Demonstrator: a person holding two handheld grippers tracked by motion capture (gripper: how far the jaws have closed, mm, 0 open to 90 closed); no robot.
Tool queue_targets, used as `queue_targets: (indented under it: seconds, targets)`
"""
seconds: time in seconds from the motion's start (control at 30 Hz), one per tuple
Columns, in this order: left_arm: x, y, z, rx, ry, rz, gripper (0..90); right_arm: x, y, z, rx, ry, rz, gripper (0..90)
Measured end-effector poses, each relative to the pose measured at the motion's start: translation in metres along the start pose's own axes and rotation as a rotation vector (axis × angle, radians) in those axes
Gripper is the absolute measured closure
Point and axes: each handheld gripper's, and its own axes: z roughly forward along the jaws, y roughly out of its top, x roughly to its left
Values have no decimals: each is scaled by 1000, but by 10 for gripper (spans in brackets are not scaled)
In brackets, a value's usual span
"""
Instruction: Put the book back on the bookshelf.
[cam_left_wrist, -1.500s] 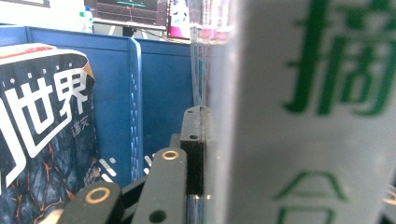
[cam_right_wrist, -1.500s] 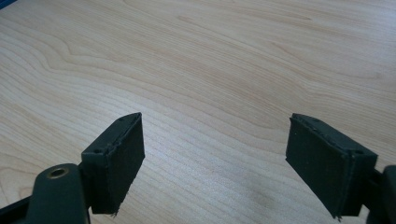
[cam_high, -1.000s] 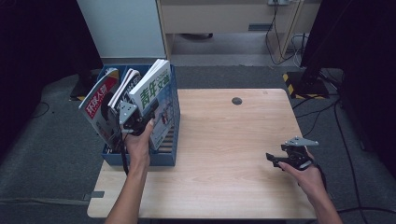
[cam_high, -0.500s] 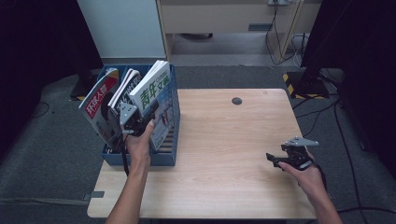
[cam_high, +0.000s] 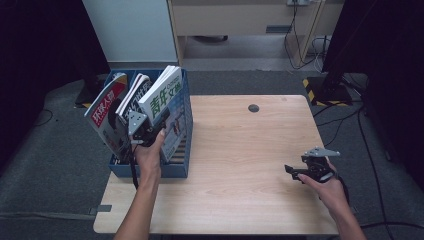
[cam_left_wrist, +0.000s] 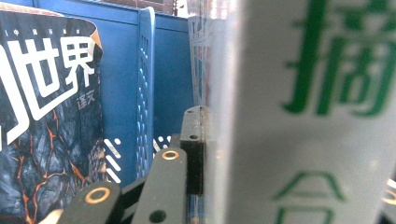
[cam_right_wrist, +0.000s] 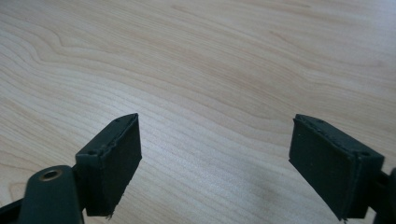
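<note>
Bin (cam_high: 150, 170), blue, sits at tabletop's (cam_high: 240, 165) left edge with three magazines standing in it. Red one (cam_high: 102, 107) leans far left, dark one (cam_high: 131, 97) in the middle, green-lettered one (cam_high: 162, 102) at right, tilted. Your left gripper (cam_high: 142, 131) has its fingers (cam_left_wrist: 194, 149) clamped on the green-lettered magazine's (cam_left_wrist: 303, 116) edge, inside the bin. Far right, well apart, your right gripper (cam_high: 295, 172) hovers low over bare wood, fingers (cam_right_wrist: 112, 163) wide apart with nothing between, having just opened a bit further.

The white magazine cover (cam_high: 167, 100) reads 青年文摘 in green; the red-banded magazine (cam_high: 104, 107) reads 环球人物; the dark lava-patterned cover (cam_left_wrist: 46, 116) shows 世界.
</note>
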Motion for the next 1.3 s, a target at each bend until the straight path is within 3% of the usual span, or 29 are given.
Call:
queue_targets:
  seconds: [0.33, 0.63, 1.3]
  targets:
    - [1, -3, -1, 1, 5, -6, 736, -3, -5, 5, 43, -4, 15, 136]
    - [3, -9, -3, 3, 17, -17, 736, -2, -5, 5, 45, -5, 15, 138]
    - [-4, -16, 3, 17, 29, 15, 736, -4, -5, 4, 35, -9, 16, 144]
